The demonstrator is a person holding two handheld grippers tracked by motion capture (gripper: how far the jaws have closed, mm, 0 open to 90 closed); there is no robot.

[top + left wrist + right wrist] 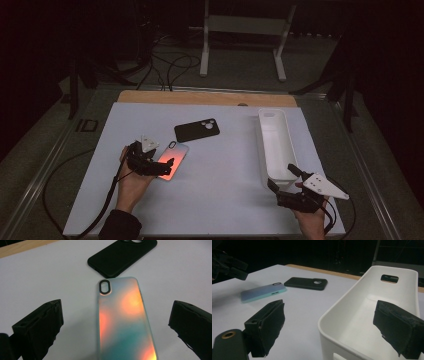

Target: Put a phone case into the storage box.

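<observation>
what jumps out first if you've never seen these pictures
The iridescent phone case glowing orange and teal on the white table draws the eye, lying between the open jaws of the left tool. Just beyond it lies a black phone case, and along the right side stands a long white bin, with the open right tool at its near end.

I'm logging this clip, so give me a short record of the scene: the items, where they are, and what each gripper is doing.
surface: white table
iridescent phone case: flat, between the open jaws of the left gripper
black phone case: flat, just beyond it
white bin: right side, looks empty
right gripper: open, at the bin's near end
</observation>
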